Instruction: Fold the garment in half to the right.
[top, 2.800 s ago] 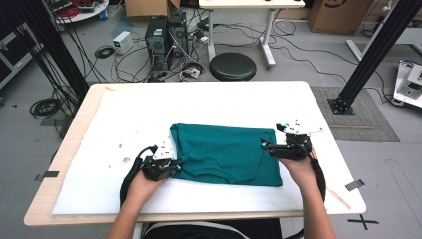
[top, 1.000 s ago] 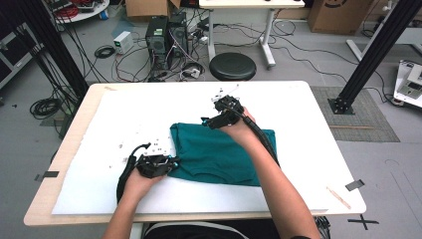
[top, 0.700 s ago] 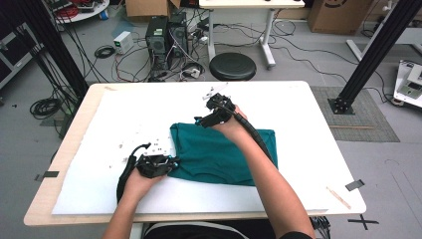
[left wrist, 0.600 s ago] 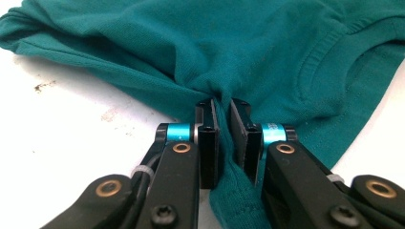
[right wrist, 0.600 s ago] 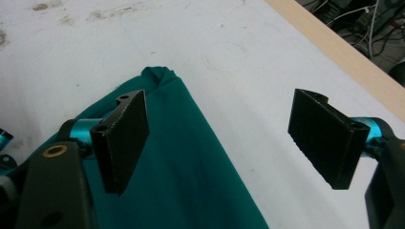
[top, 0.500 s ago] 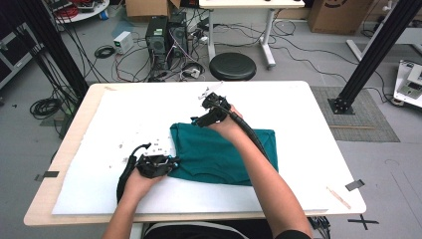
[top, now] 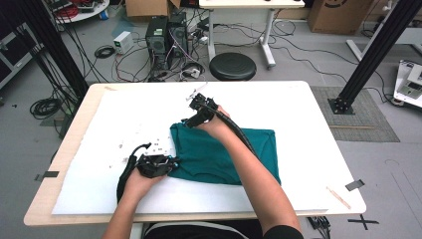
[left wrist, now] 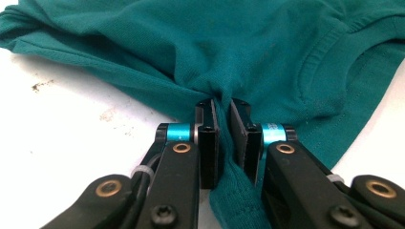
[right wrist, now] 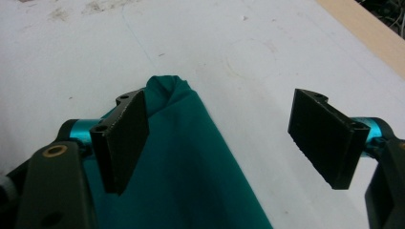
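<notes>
A teal T-shirt [top: 224,152] lies folded on the white table cover [top: 308,114]. My left gripper [top: 169,164] sits at the shirt's near left corner, shut on a bunched fold of the teal cloth [left wrist: 224,143]; the shirt's collar [left wrist: 334,52] lies beyond it. My right gripper [top: 188,121] reaches across to the shirt's far left corner and stands open, its pads wide apart. In the right gripper view [right wrist: 224,138] the teal corner [right wrist: 167,90] lies beside the left pad [right wrist: 126,138], touching nothing I can make out.
The white cover carries small dark specks and scraps left of the shirt [top: 157,144]. The table's wooden edge [top: 74,134] runs around it. A black stool [top: 232,65], computer boxes and cables stand on the floor beyond the far edge.
My right hand has swept from the shirt's right side across to its far left corner and come down a little. The left gripper kept still with its hold on the cloth.
</notes>
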